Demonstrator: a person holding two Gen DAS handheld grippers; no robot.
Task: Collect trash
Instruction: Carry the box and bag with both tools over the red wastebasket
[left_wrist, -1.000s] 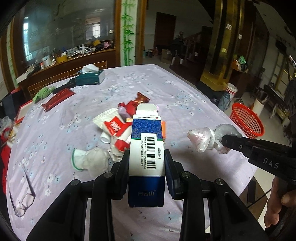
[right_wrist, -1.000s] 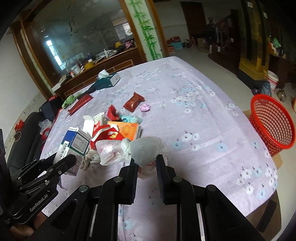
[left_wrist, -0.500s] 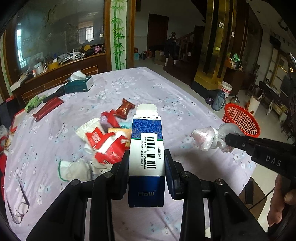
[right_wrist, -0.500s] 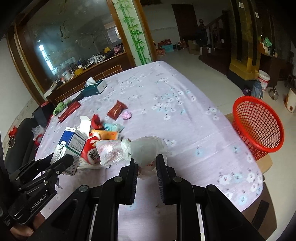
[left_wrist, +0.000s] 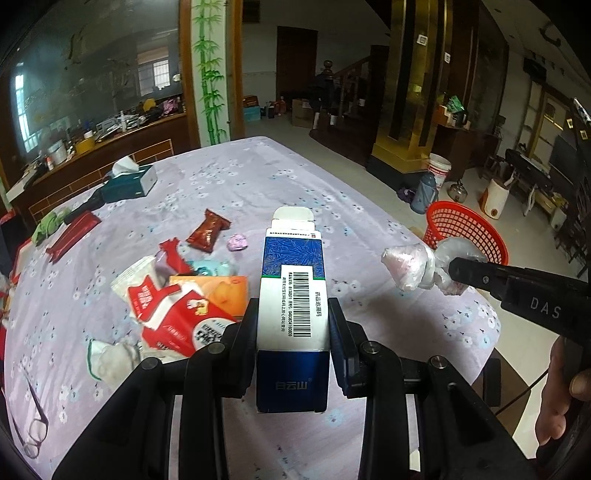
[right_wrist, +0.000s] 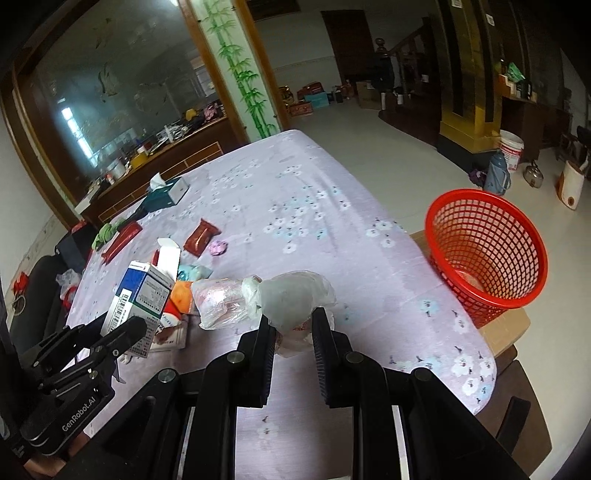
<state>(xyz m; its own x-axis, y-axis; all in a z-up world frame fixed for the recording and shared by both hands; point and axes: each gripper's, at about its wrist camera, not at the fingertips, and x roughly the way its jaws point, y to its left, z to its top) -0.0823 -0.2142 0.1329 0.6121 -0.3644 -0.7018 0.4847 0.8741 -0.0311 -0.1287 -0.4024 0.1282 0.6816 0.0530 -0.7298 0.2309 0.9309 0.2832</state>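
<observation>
The left claw (left_wrist: 293, 325) is closed on a blue and white carton (left_wrist: 293, 295), its two fingers pressed flat against the carton's long sides around the middle, the barcode face turned up toward the camera and the open white flap pointing away from the claw. The carton sits lengthways between the fingers, its dark blue end projecting back past the fingertips, and it is lifted clear of the surface (left_wrist: 258, 177), which is covered with a lilac flowered cloth. The right claw (right_wrist: 291, 328) is clamped on a crumpled plastic bag (right_wrist: 291, 299): the knotted, cloudy part bulges out just ahead of the fingers while a pinkish, wrapped bundle hangs off to the claw's left, also held above the surface. From the left wrist view the same bag (left_wrist: 417, 266) shows at the tip of the right claw, well to the right of the carton and over the right edge of the surface. Below and left of the carton, loose litter lies near the middle of the surface: a red and white packet (left_wrist: 177, 321), an orange packet (left_wrist: 218, 288), a brown snack wrapper (left_wrist: 208, 230), a small pink wad (left_wrist: 236, 242) and a crushed white cup (left_wrist: 110, 360). A teal tissue box (left_wrist: 129, 182) rests toward the far left corner. A red mesh basket (right_wrist: 487, 251) stands on a low cardboard box beyond the right edge of the surface, well apart from both claws.
</observation>
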